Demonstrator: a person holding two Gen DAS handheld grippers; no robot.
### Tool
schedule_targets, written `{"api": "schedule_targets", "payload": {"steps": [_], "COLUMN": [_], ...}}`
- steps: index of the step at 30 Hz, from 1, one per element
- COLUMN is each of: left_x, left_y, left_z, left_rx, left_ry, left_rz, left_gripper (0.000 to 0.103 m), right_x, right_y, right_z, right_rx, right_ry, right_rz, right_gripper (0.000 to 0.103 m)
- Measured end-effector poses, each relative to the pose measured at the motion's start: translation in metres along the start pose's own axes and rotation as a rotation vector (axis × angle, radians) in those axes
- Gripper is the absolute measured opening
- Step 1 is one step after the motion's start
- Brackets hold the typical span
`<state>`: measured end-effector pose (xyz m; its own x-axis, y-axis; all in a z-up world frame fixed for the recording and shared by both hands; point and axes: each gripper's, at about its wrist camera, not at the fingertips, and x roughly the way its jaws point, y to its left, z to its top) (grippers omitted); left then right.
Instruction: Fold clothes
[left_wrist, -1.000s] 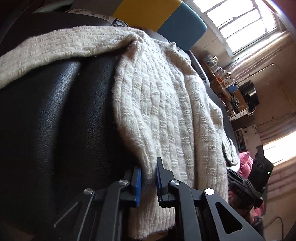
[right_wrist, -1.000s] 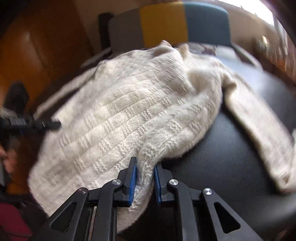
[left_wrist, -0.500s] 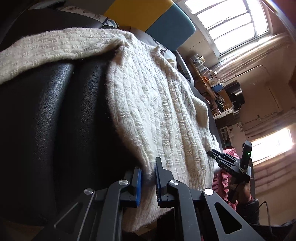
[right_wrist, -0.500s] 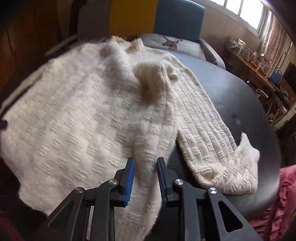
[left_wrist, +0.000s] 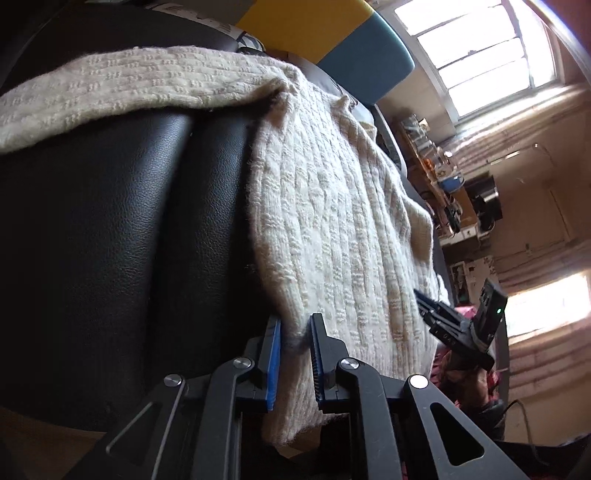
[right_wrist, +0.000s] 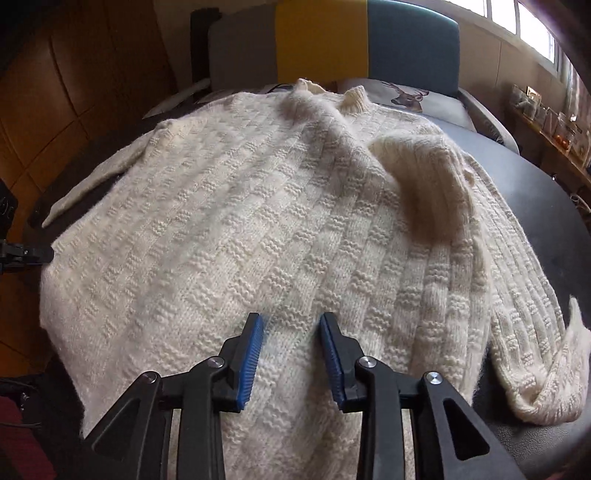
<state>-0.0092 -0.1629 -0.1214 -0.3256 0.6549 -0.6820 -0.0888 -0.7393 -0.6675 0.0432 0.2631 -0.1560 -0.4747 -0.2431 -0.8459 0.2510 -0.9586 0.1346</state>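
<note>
Two grippers worked one cream knit sweater (right_wrist: 280, 221) spread flat over a black leather surface (left_wrist: 110, 229). Left wrist view, far left: bare black leather, with one sleeve (left_wrist: 122, 88) of the sweater stretched across the top of it. Moving right, the sweater's side edge ran down toward the camera and into the left gripper (left_wrist: 295, 345), whose blue pads were clamped on a bunched bit of that edge near the hem corner; fabric filled the narrow gap between them. Past the body of the sweater, further right, the right gripper (left_wrist: 448, 326) showed as a black tool at the opposite hem side, above the knit. Behind it, a cluttered shelf (left_wrist: 439, 166) and bright windows (left_wrist: 476, 55).

Right wrist view, left edge: tip of the left gripper (right_wrist: 26, 253) touching the sweater's side edge, wood panelling (right_wrist: 55, 92) behind. Centre: sweater body lay front-up, collar (right_wrist: 325, 92) at the far end, hem toward the camera. The right gripper (right_wrist: 291, 350) sat over the hem area with fingers spread wide, nothing between them, pads on or just over the knit, cannot tell which. Right of centre, a raised fold (right_wrist: 424, 166) bunched near the shoulder; the other sleeve (right_wrist: 535, 314) ran down the right side, cuff curled on the leather. Grey-yellow-teal chair back (right_wrist: 332, 40) and a deer-print cushion (right_wrist: 406, 98) stood beyond the collar.
</note>
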Motion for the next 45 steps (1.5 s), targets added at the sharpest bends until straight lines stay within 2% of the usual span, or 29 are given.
{"api": "schedule_targets", "payload": {"steps": [3, 5, 7, 12, 14, 15, 17, 21, 24, 26, 28, 30, 33, 36, 40, 43, 45], "left_x": [-0.011, -0.011, -0.002, 0.039, 0.052, 0.054, 0.052, 0.038, 0.03, 0.022, 0.018, 0.028, 0.061, 0.099, 0.141, 0.161, 0.162], "left_y": [0.004, 0.003, -0.004, -0.018, -0.019, -0.02, -0.019, -0.008, -0.014, -0.032, -0.051, -0.074, -0.104, -0.121, -0.109, -0.078, -0.057], "left_z": [0.018, 0.033, 0.048, 0.068, 0.065, 0.06, 0.053, 0.046, 0.053, 0.066, 0.084, 0.109, 0.148, 0.187, 0.226, 0.236, 0.232], "left_rx": [-0.035, -0.043, -0.023, 0.046, 0.085, 0.114, 0.138, 0.113, 0.116, 0.141, 0.172, 0.222, 0.312, 0.368, 0.353, 0.313, 0.288], "left_ry": [-0.066, -0.097, -0.092, -0.052, -0.034, -0.039, -0.024, 0.007, 0.014, -0.022, -0.064, -0.086, -0.098, -0.101, -0.092, -0.056, -0.041], "left_rz": [0.002, 0.014, 0.048, 0.208, 0.281, 0.307, 0.343, 0.349, 0.366, 0.324, 0.248, 0.202, 0.18, 0.17, 0.248, 0.352, 0.366], "left_gripper": [0.016, 0.023, 0.028, 0.029, 0.027, 0.024, 0.016, 0.013, 0.013, 0.013, 0.014, 0.014, 0.014, 0.014, 0.014, 0.014, 0.013], "right_x": [-0.005, -0.008, -0.01, 0.001, 0.019, 0.03, 0.037, 0.034, 0.03, 0.017, 0.004, 0.0, 0.013, 0.042, 0.088, 0.122, 0.129], "right_y": [-0.007, -0.009, -0.01, -0.014, -0.018, -0.019, -0.015, -0.017, -0.035, -0.046, -0.058, -0.071, -0.09, -0.115, -0.146, -0.165, -0.175], "right_z": [0.009, 0.018, 0.031, 0.063, 0.066, 0.064, 0.054, 0.042, 0.053, 0.07, 0.092, 0.12, 0.161, 0.194, 0.22, 0.225, 0.226], "right_rx": [0.051, 0.077, 0.087, 0.106, 0.129, 0.134, 0.103, 0.072, 0.141, 0.172, 0.179, 0.192, 0.206, 0.236, 0.296, 0.319, 0.314], "right_ry": [-0.015, -0.037, -0.065, -0.093, -0.034, 0.008, -0.001, -0.022, -0.016, -0.078, -0.147, -0.181, -0.192, -0.159, -0.088, -0.027, -0.068], "right_rz": [0.049, 0.078, 0.099, 0.096, 0.064, 0.057, 0.052, 0.084, 0.166, 0.205, 0.226, 0.219, 0.185, 0.153, 0.139, 0.053, 0.034], "right_gripper": [0.032, 0.032, 0.032, 0.032, 0.033, 0.032, 0.033, 0.033, 0.033, 0.033, 0.033, 0.033, 0.033, 0.033, 0.033, 0.033, 0.031]}}
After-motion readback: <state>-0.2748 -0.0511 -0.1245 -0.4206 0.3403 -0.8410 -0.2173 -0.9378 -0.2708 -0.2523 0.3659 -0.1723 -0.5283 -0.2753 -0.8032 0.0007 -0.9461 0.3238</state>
